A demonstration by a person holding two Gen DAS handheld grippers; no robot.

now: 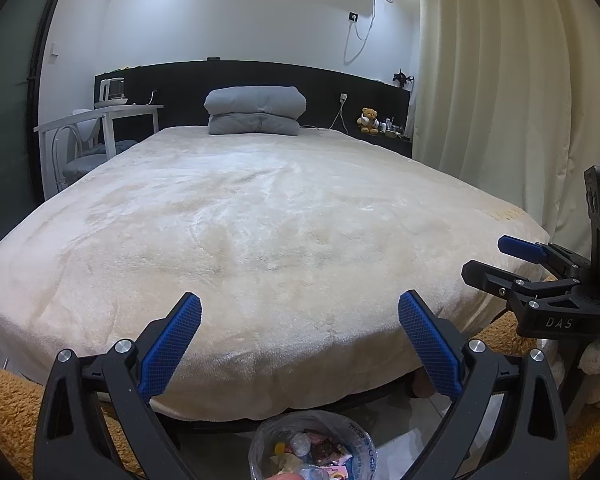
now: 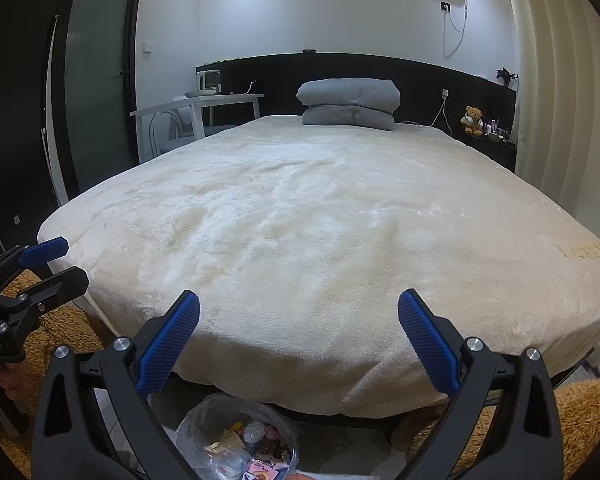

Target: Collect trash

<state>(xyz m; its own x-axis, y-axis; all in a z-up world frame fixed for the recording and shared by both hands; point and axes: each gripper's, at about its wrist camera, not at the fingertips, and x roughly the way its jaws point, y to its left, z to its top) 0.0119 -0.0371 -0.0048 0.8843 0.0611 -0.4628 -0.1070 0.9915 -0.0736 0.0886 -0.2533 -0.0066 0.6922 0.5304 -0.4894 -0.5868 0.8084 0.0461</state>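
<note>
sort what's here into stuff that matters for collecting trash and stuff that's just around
For the job:
- trash bin, clear liner, wrappers inside
- left gripper, open, empty
- right gripper, open, empty
- bed, no trash showing on it

Just around:
- folded grey quilt
- teddy bear
- white desk
- kettle
- curtain

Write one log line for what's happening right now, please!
left gripper: open, empty | right gripper: open, empty | bin: on floor by bed, holds wrappers | bed: no trash seen
</note>
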